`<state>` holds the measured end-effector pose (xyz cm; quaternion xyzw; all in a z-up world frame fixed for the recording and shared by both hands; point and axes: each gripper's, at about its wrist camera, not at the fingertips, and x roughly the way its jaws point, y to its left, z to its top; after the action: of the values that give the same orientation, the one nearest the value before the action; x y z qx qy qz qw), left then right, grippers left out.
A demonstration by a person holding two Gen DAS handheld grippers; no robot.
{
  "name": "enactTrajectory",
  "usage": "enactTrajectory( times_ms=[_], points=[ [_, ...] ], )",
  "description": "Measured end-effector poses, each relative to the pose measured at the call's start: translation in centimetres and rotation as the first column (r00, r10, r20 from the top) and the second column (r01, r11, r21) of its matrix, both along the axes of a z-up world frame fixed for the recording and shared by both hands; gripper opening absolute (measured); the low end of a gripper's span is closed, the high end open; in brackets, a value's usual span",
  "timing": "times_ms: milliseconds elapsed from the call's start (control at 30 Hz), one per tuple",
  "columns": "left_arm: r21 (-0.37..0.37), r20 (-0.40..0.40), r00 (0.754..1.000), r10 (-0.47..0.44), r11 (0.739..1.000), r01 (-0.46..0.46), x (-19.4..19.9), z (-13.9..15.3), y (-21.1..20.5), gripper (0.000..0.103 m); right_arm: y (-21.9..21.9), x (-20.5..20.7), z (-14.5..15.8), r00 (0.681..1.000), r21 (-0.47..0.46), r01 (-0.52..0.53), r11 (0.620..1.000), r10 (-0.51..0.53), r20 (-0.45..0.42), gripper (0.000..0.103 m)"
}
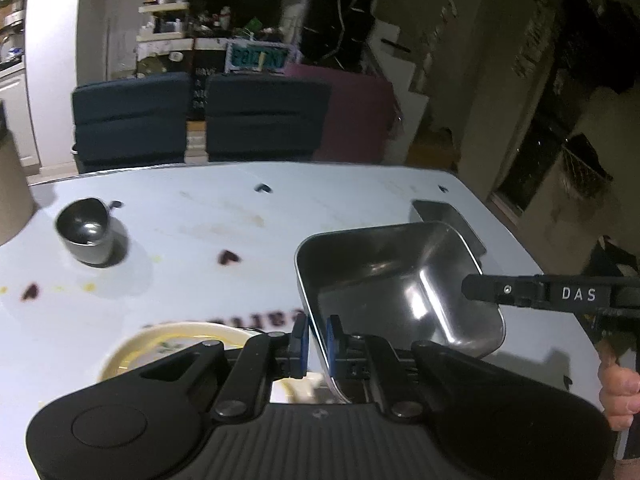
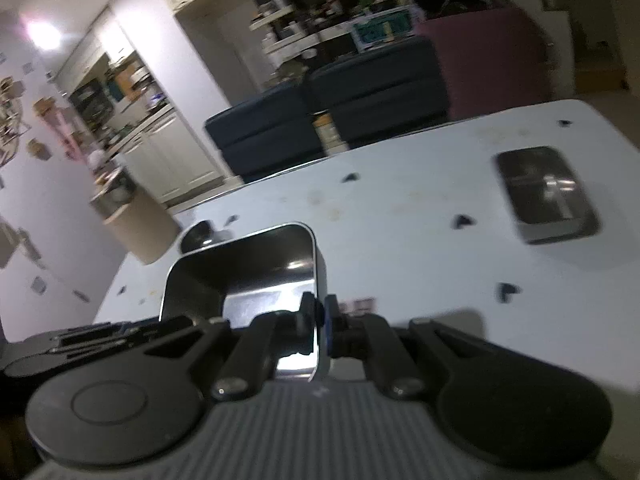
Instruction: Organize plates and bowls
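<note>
We work over the white surface (image 1: 360, 200), both claws clamped on one steel tray (image 1: 380, 280), held clear above it w/ a shadow below. The 2nd steel tray (image 2: 546, 194) lies flat at right of the right-wrist view, up and right of our load, long axis running away from us, so the right claw (image 2: 319, 328) is nearer. Left claw (image 1: 316, 344) pinches the tray's left wall, right claw the opp. wall.
</note>
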<state>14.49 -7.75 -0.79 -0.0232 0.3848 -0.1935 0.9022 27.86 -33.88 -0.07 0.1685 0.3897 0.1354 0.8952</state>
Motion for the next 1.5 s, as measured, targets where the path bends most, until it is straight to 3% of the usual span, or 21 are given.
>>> enactTrajectory(
  times_ms=[467,833,1033,1500],
  points=[
    [0.037,-0.12,0.991,-0.052,0.998,0.057,1.1,-4.1,-6.6,0.01,-4.6,-1.0,-2.6,0.991,-0.09,0.097,0.991,-0.104,-0.081,0.006],
    [0.088,-0.207,0.973,-0.097,0.989,0.118,1.4,-7.0,-9.6,0.011,-6.8,-0.3,-4.7,0.972,-0.177,0.089,0.98,-0.124,-0.198,0.006],
    [0.103,-0.23,0.967,-0.105,0.986,0.131,1.4,-7.8,-10.4,0.011,-7.3,0.3,-6.1,0.959,-0.203,0.066,0.977,-0.118,-0.257,0.006],
    [0.122,-0.26,0.959,-0.111,0.982,0.147,1.8,-8.9,-10.8,0.011,-7.2,1.4,-7.6,0.95,-0.23,0.033,0.973,-0.101,-0.294,0.006]
  ],
)
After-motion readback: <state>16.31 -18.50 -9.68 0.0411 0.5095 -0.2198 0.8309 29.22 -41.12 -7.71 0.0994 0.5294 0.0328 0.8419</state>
